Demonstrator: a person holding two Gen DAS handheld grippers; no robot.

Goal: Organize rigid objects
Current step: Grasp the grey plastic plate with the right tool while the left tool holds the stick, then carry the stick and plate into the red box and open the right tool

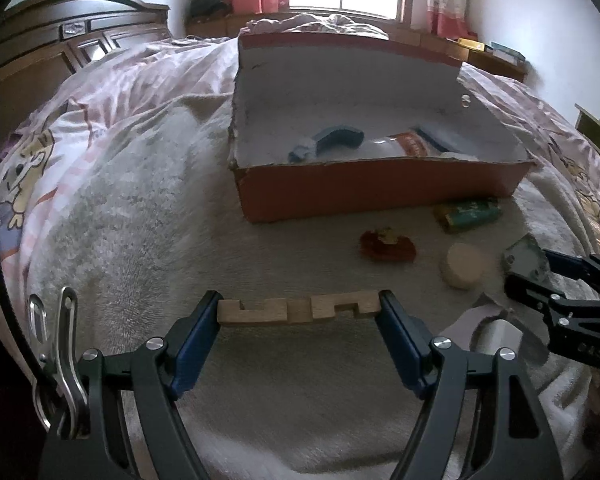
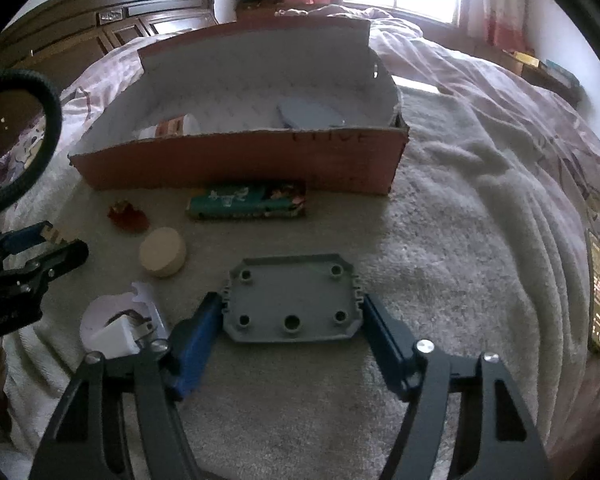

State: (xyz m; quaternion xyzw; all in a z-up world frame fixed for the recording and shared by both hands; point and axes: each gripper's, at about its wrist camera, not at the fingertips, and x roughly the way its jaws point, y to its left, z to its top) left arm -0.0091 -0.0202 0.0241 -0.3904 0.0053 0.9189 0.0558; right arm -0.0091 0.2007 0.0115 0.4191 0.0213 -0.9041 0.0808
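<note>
Wooden block (image 1: 298,312) clamped in left tool (image 1: 300,308), grey plate (image 2: 292,300) gripped by right tool (image 2: 294,312), box contents half hidden.

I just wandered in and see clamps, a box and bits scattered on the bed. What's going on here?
Someone is tidying hard objects into the cardboard box using two hand-held grippers. The left gripper is clamped on a notched wooden piece. The right gripper brackets a grey plastic plate, touching both ends. A green packet, a red toy and a round disc lie on the blanket.
</note>
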